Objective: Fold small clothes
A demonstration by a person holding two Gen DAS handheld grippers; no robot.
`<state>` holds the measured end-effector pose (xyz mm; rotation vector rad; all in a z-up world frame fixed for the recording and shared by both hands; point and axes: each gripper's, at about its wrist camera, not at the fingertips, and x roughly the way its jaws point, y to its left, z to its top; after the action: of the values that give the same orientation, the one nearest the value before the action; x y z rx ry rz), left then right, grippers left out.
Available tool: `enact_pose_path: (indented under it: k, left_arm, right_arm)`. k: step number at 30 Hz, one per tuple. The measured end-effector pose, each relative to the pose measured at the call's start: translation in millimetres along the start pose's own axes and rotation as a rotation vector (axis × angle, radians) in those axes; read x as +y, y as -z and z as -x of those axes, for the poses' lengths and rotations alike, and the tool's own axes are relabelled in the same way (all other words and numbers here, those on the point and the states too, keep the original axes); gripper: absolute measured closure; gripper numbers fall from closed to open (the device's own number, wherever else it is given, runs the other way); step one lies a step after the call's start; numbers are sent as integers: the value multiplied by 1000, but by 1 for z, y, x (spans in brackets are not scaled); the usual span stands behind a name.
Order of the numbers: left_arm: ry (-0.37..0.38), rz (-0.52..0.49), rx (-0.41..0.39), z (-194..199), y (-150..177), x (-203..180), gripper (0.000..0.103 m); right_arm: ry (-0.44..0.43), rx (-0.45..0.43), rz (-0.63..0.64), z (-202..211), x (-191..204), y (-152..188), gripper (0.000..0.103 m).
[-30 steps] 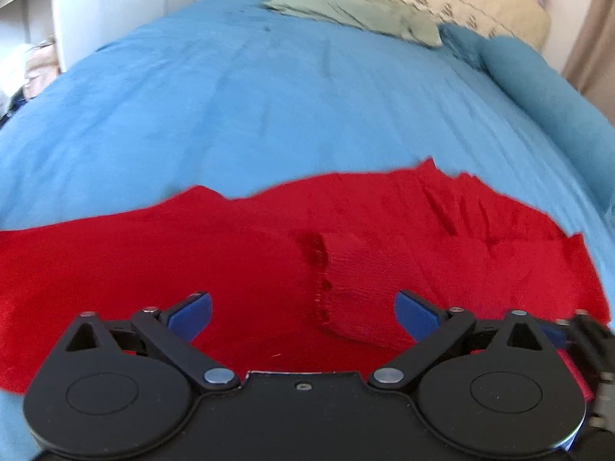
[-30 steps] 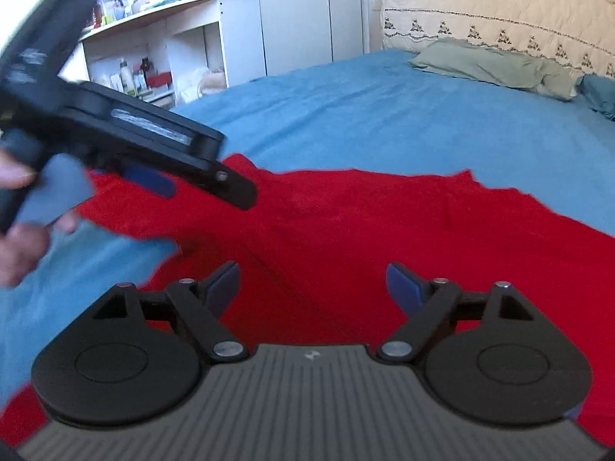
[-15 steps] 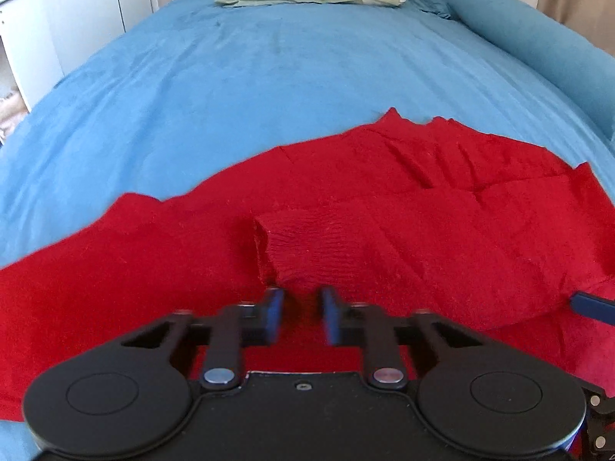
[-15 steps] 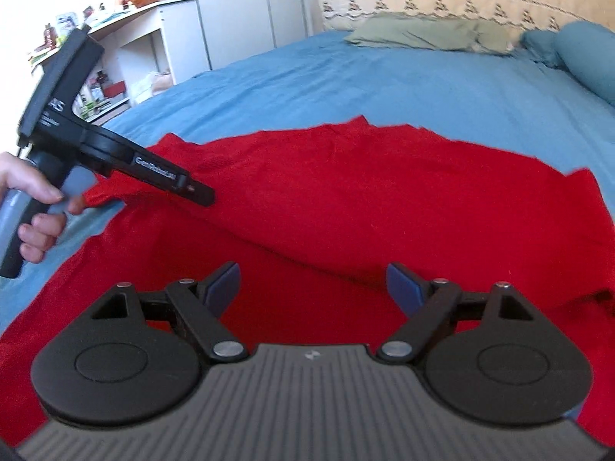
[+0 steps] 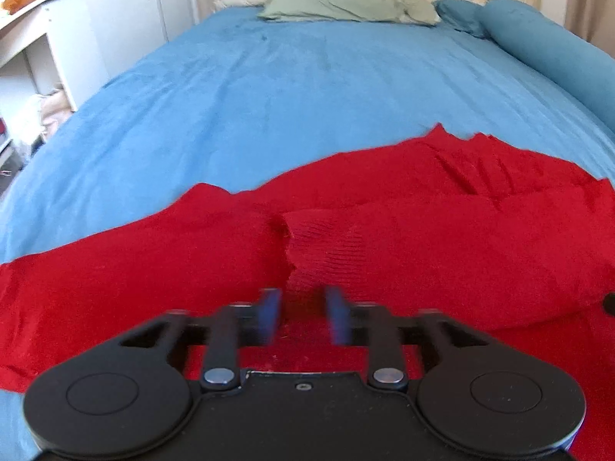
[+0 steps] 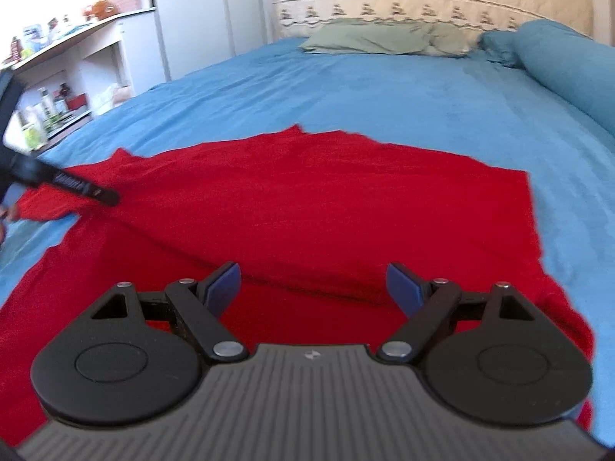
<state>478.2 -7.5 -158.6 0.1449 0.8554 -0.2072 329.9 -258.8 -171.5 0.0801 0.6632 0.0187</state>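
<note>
A red knit sweater lies spread on the blue bed. One sleeve is folded across its body, its ribbed cuff just ahead of my left gripper. The left gripper's jaws are nearly together with a narrow gap and hold nothing I can see; they look blurred. In the right wrist view the sweater fills the near bed. My right gripper is open and empty above its near part. The left gripper's body shows at the far left over the sweater's edge.
A green pillow and a blue bolster lie at the head of the bed. White shelves with bottles and a white wardrobe stand left of the bed.
My left gripper went from wide open to nearly shut near the sleeve cuff and has now opened slightly. My right gripper stayed open and swung right, seeing more of the sweater.
</note>
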Motion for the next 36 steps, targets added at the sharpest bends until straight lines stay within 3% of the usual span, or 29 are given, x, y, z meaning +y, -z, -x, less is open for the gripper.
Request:
enact_pose_path:
  k: [1, 3, 7, 11, 16, 18, 24, 31, 36]
  left_arm:
    - [11, 15, -18, 4, 2, 2, 24]
    - [38, 46, -55, 12, 5, 7, 17]
    - [68, 64, -58, 18, 5, 14, 17]
    - [87, 57, -72, 23, 5, 16, 17]
    - [59, 89, -58, 33, 20, 28, 15]
    - [44, 127, -45, 39, 30, 41, 15]
    - [-39, 270, -51, 72, 58, 104, 12]
    - [-171, 562, -164, 120, 91, 219, 9]
    - [-163, 768, -200, 117, 115, 288, 10]
  right_arm:
    - [30, -6, -10, -2, -6, -1, 4]
    - [84, -16, -25, -4, -19, -1, 4]
    - [178, 21, -24, -12, -48, 7, 5]
    - [155, 18, -68, -7, -71, 14, 5]
    - [178, -20, -25, 5, -64, 11, 3]
    - [191, 25, -30, -2, -66, 15, 2]
    - [186, 33, -47, -1, -61, 7, 1]
    - [44, -15, 4, 21, -11, -14, 1]
    - [-15, -26, 36, 15, 34, -21, 1]
